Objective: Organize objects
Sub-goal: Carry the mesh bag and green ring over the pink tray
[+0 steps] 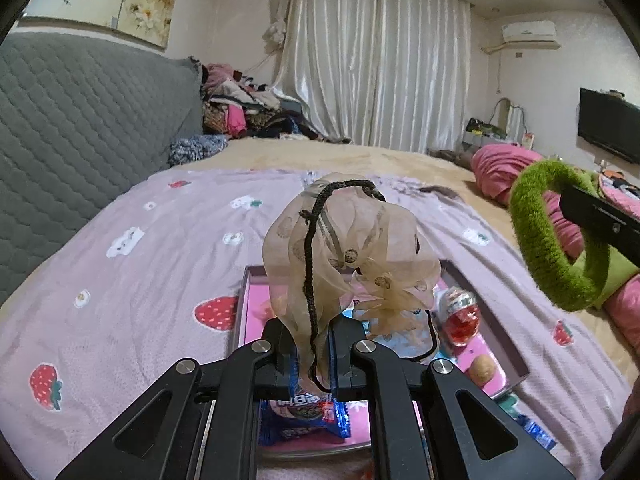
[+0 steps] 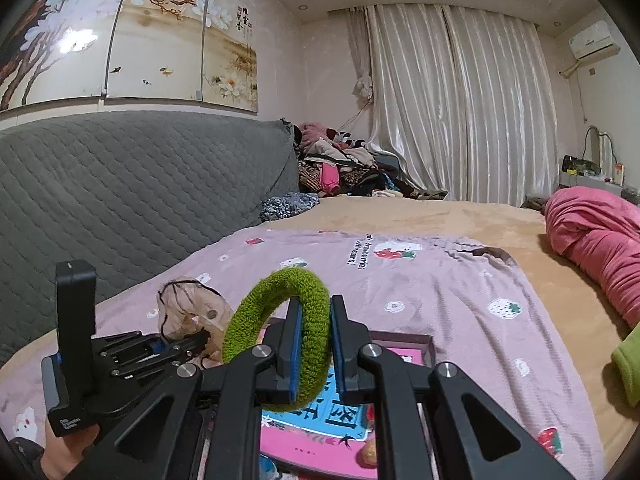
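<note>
1. My left gripper (image 1: 310, 344) is clamped on a beige sheer hair bow (image 1: 344, 256) with a black braided cord, held upright over the near end of the pink tray (image 1: 516, 364).
2. My right gripper (image 2: 316, 344) is clamped on a fuzzy green hair ring (image 2: 276, 320), also above the tray.
3. In the tray lie a blue snack packet (image 1: 304, 420), a red-and-silver trinket (image 1: 460, 316) and a small walnut-like ball (image 1: 482, 368) near its right rim.
4. The tray sits on a strawberry-print sheet (image 1: 160, 248) toward the bed's near edge; a pink quilt (image 2: 592, 232) is bundled at the far right
</note>
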A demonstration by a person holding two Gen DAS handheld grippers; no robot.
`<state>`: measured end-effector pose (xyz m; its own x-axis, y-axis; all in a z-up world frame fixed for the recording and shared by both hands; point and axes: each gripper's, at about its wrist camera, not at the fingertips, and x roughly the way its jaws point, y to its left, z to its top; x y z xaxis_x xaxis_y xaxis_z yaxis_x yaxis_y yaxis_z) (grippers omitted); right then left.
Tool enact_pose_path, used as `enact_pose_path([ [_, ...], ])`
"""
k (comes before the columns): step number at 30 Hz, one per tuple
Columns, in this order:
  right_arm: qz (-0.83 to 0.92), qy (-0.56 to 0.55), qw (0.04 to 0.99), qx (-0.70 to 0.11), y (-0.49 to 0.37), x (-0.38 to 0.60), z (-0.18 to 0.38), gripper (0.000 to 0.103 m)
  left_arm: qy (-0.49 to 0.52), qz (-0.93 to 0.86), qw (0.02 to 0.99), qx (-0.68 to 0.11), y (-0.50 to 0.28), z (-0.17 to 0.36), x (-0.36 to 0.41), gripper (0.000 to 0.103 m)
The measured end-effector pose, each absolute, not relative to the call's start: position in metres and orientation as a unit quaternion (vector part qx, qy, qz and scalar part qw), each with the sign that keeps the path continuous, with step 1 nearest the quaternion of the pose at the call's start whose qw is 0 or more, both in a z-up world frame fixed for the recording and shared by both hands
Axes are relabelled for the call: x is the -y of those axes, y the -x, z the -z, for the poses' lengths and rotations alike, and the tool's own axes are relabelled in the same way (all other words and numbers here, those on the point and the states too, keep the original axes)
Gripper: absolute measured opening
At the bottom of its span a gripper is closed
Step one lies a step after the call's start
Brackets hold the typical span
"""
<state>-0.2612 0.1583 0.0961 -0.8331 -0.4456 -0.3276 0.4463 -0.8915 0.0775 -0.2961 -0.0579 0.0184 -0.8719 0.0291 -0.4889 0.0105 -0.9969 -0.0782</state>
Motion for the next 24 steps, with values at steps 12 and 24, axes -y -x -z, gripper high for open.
enact_pose_path([
  [12, 0.954, -0.196, 0.225, 0.014, 0.288, -0.154, -0.064, 0.013, 0.273, -0.961, 0.004, 0.039, 0.313, 0.004, 0.060, 0.011],
  [24, 0.946, -0.239, 0.217, 0.009, 0.309, -0.151, -0.032, 0.013, 0.291, -0.956, 0.011, 0.032, 0.325, 0.021, 0.055, 0.011],
])
